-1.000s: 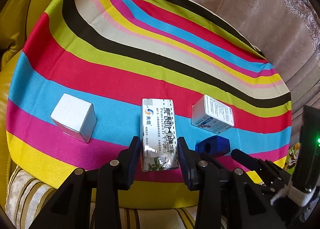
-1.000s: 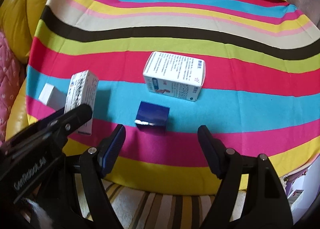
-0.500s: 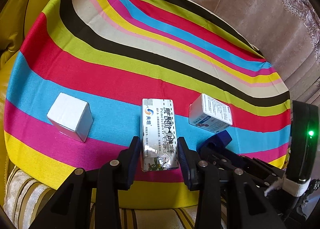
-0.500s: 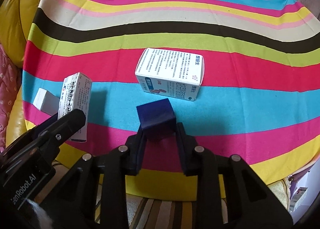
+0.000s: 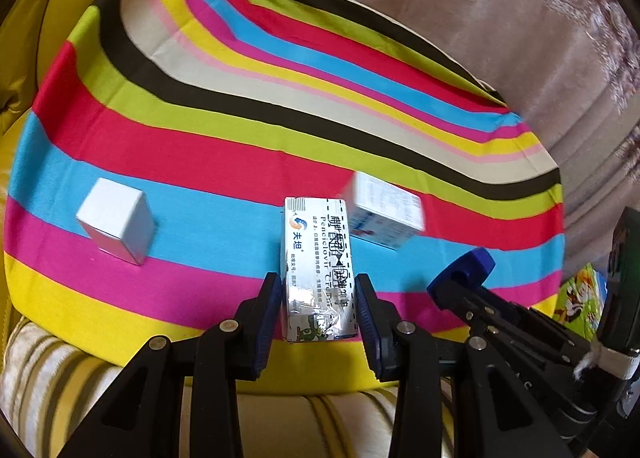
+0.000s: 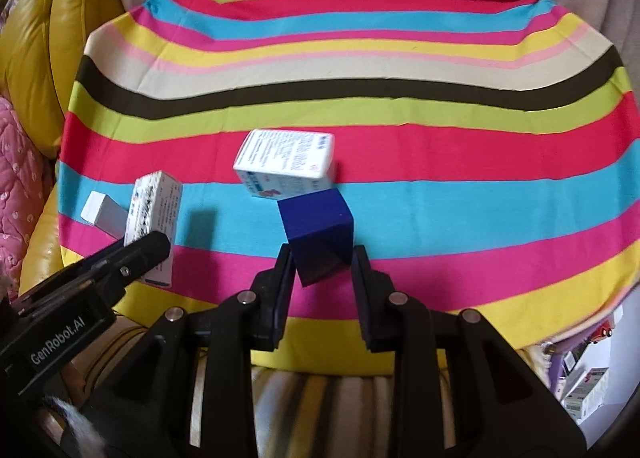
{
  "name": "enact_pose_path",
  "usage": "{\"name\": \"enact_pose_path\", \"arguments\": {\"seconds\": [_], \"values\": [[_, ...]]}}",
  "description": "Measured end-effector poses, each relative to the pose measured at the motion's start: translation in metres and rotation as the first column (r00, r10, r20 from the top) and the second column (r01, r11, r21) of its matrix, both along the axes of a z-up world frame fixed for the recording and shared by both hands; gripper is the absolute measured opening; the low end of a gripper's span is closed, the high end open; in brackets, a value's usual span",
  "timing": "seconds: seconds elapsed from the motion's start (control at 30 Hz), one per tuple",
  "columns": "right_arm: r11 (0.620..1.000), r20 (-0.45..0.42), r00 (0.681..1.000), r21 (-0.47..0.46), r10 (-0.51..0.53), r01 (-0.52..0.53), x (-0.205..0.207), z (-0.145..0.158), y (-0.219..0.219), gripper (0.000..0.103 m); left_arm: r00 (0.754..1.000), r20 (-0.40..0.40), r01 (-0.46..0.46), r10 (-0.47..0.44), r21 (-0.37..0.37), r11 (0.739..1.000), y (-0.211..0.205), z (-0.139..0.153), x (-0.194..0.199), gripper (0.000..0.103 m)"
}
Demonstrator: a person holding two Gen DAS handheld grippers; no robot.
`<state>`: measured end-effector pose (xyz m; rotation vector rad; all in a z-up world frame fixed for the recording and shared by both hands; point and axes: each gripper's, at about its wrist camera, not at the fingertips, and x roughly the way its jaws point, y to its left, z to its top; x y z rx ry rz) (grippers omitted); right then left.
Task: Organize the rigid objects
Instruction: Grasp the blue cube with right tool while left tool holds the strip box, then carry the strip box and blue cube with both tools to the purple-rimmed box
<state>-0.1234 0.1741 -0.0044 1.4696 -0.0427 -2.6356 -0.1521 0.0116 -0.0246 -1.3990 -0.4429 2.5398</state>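
Left wrist view: my left gripper (image 5: 319, 298) is clamped on the cream box (image 5: 318, 258). Right gripper (image 6: 322, 258) is squeezing the blue cube (image 6: 318, 227) just in front of the white box (image 6: 286, 159).

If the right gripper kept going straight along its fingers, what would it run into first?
Probably the white printed box: it lies just beyond the blue cube that the right gripper holds, though depth is unclear.

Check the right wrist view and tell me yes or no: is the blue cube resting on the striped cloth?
No. The blue cube is clamped in the right tool, tilted on a corner above the striped cloth.
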Motion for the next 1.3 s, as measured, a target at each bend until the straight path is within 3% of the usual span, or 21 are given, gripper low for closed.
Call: {"name": "enact_pose_path", "arguments": {"seconds": [0.53, 0.9, 1.3], "values": [[0.998, -0.064, 0.996, 0.023, -0.065, 0.067, 0.041, 0.024, 0.057, 0.032, 0.992, -0.005, 0.126, -0.126, -0.020, 0.992, 0.068, 0.022, 0.023, 0.039], [0.984, -0.069, 0.982, 0.011, -0.175, 0.176, 0.069, 0.033, 0.124, 0.032, 0.970, -0.021, 0.240, -0.242, -0.052, 0.969, 0.122, 0.031, 0.040, 0.039], [0.969, -0.055, 0.968, 0.021, -0.244, 0.246, 0.095, 0.028, 0.168, 0.032, 0.944, -0.023, 0.326, -0.329, -0.100, 0.940, 0.166, 0.035, 0.056, 0.039]]}}
